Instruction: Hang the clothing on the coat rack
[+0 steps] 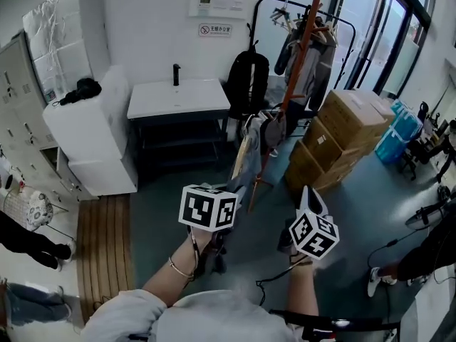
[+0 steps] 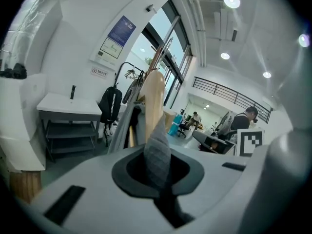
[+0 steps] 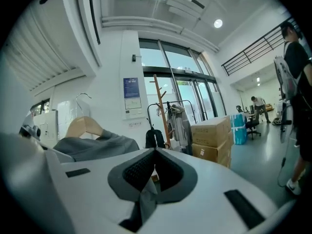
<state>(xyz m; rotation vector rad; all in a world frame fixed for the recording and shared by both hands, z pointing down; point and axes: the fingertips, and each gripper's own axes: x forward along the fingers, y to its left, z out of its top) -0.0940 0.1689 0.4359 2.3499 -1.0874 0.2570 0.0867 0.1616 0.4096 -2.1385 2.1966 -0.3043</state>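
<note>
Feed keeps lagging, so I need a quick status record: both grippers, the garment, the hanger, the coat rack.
left gripper: shut on grey fabric garment
right gripper: shut on another fold of it
pale wooden hanger: inside the garment, held up
reddish-brown wooden coat rack: ahead, left of stacked cardboard boxes
hung: apparently not yet

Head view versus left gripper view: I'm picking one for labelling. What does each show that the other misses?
Only the head view: the person's left forearm and the lockers. Only the left gripper view: the left gripper with its jaws shut on the grey garment, ceiling lights, a balcony railing. Both: the white table, black backpack and coat rack.
</note>
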